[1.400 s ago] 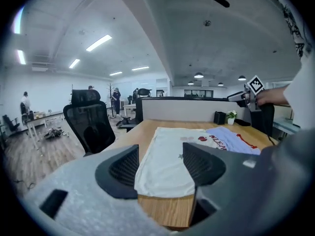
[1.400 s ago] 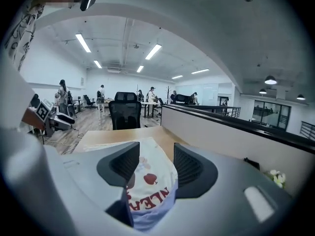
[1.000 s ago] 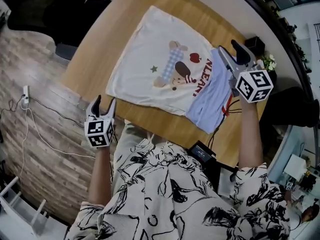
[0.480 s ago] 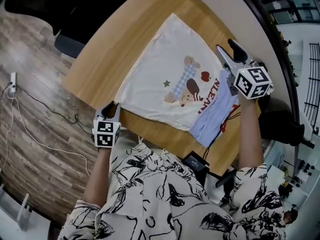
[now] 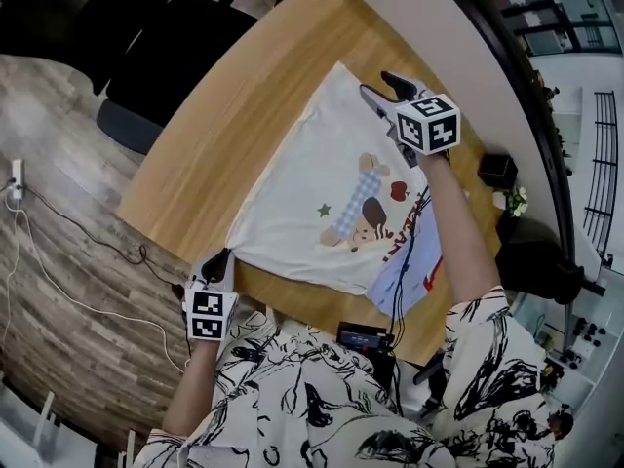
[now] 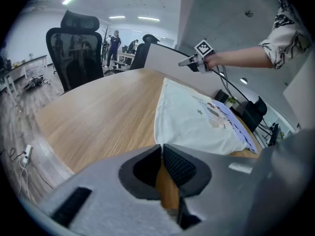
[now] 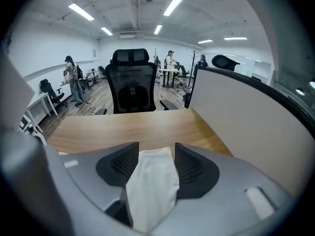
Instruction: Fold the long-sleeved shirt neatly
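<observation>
A cream long-sleeved shirt (image 5: pixel 312 183) with a cartoon print lies flat on the wooden table (image 5: pixel 244 96); a pale blue sleeve (image 5: pixel 405 271) is folded over its right side. My left gripper (image 5: pixel 222 255) is at the shirt's near-left corner, its jaws shut with their tips meeting on the hem corner (image 6: pixel 158 137). My right gripper (image 5: pixel 378 84) hovers over the far edge of the shirt. Its jaws stand open, and cream fabric (image 7: pixel 150 181) shows below the gap, untouched by the pads. From the left gripper view the right gripper (image 6: pixel 189 61) is seen beyond the shirt (image 6: pixel 192 117).
A black box (image 5: pixel 497 169) and a small plant (image 5: pixel 515 201) sit at the table's right end. A black device (image 5: pixel 363 336) with a cable lies at the near edge. A black office chair (image 7: pixel 130 77) stands behind the table, a grey partition (image 7: pixel 236 112) beside it.
My right gripper swept from the shirt's right side across to its far edge. My left gripper came down to the near-left corner and closed there.
</observation>
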A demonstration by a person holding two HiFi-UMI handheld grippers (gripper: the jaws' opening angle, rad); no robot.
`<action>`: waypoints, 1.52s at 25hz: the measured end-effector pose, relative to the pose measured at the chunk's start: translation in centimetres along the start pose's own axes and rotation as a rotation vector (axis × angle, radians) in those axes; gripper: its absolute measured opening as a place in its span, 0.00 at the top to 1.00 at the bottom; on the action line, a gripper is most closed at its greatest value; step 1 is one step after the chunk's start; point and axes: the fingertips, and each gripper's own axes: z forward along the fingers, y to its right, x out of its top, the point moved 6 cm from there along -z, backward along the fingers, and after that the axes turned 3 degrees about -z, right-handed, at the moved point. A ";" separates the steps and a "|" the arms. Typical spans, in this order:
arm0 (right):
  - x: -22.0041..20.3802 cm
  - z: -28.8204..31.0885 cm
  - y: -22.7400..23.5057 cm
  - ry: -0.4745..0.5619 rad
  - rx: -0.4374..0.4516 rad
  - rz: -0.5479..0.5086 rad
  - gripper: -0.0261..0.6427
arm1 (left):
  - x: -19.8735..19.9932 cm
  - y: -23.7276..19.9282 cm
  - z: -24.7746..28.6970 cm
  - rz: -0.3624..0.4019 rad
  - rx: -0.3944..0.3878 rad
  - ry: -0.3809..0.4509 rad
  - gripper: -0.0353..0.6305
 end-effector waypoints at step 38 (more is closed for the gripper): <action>-0.5 3.3 5.8 -0.027 0.015 0.005 0.91 | 5.3 7.7 -2.3 0.175 -0.202 0.316 0.92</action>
